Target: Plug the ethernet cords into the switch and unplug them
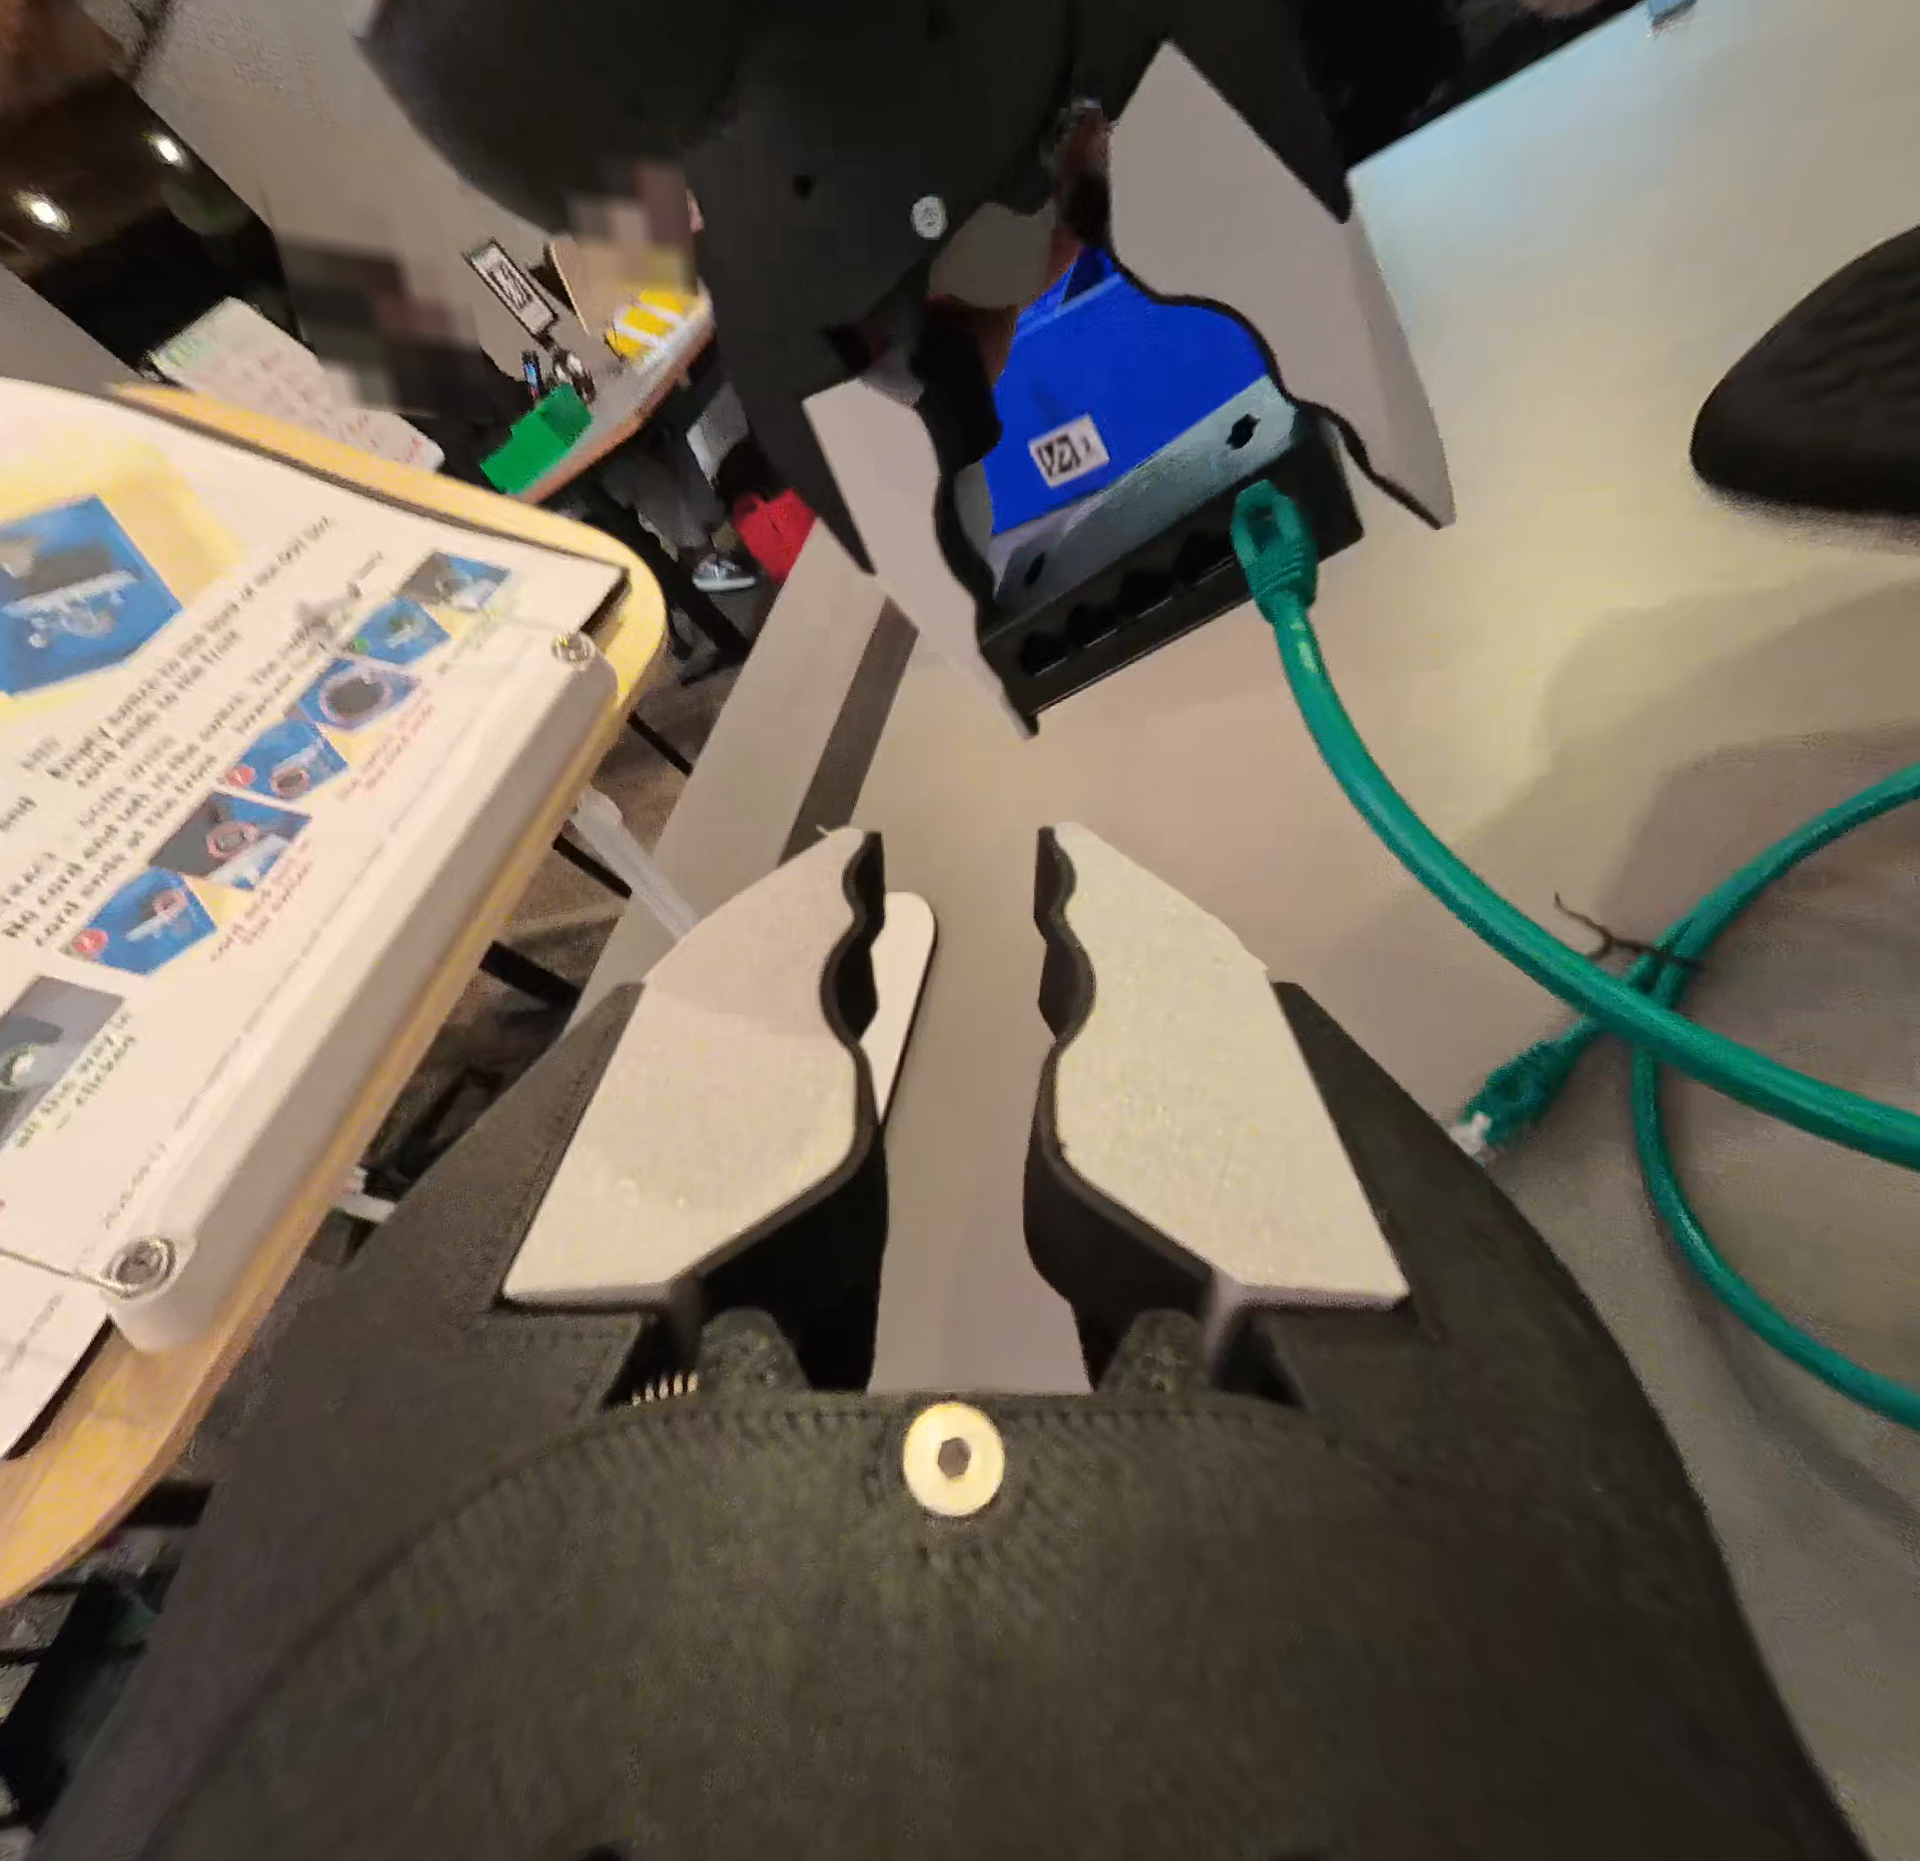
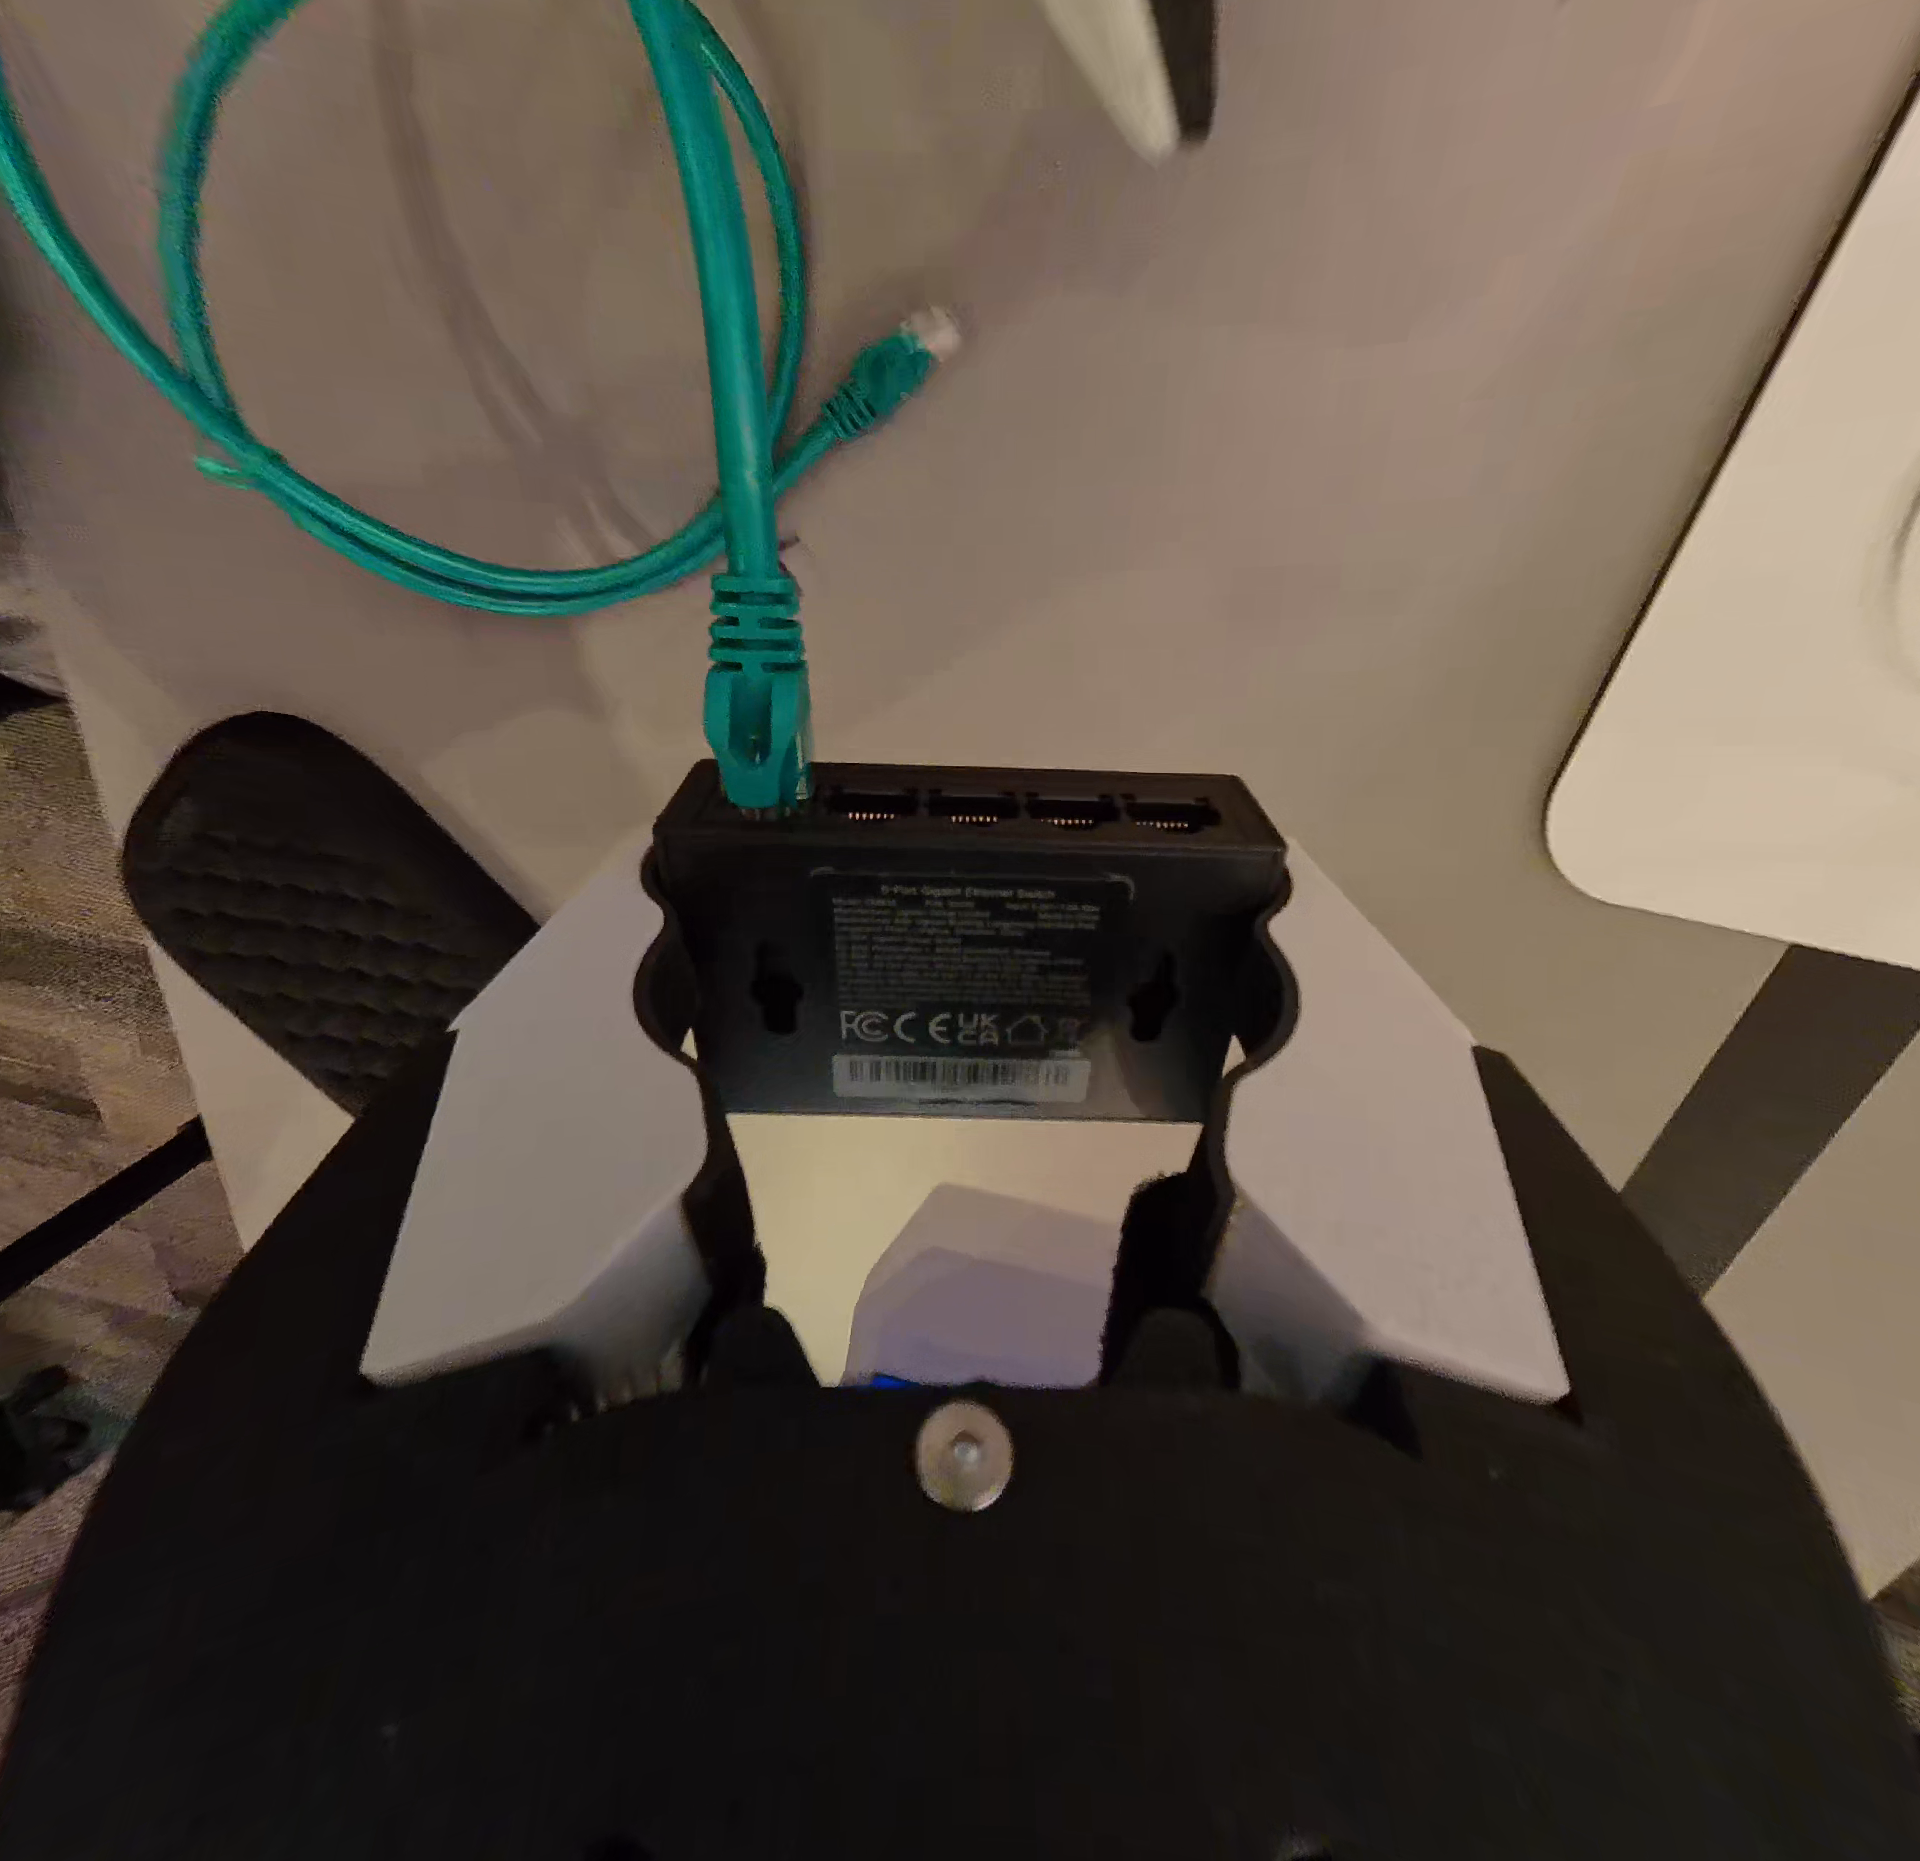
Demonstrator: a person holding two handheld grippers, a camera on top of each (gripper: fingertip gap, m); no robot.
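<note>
1. The pale, smooth tabletop (image 1: pixel 1621 377) is lying under everything, and a wooden-edged board carrying a printed instruction sheet (image 1: pixel 260 772) is sitting at the left of the left wrist view.
2. The right gripper (image 2: pixel 961 990) is holding the black, five-port plastic ethernet switch (image 2: pixel 966 938) across its two short sides, label face towards its camera, ports pointing away. In the left wrist view the same switch (image 1: pixel 1164 564) is showing lifted off the table, between that gripper's white fingers.
3. The left gripper (image 1: pixel 961 938) is hovering empty, its white fingers (image 1: pixel 1174 1084) standing narrowly apart with only bare table showing through the gap.
4. The green ethernet cord (image 2: pixel 717 253) is looping loosely over the table.
5. One green booted plug (image 2: pixel 756 710) is sitting in the end port of the switch, leaving four ports open beside it.
6. The cord's other plug (image 2: pixel 894 362), green with a clear tip, is lying free on the table, just beside the loop.

Judgement: the plugging step looks to be in hand, with one end seated. The next move probably calls for the left gripper to pinch the free plug by its boot, line its clip up with an open port, and push straight in while the right gripper is bracing the switch.
</note>
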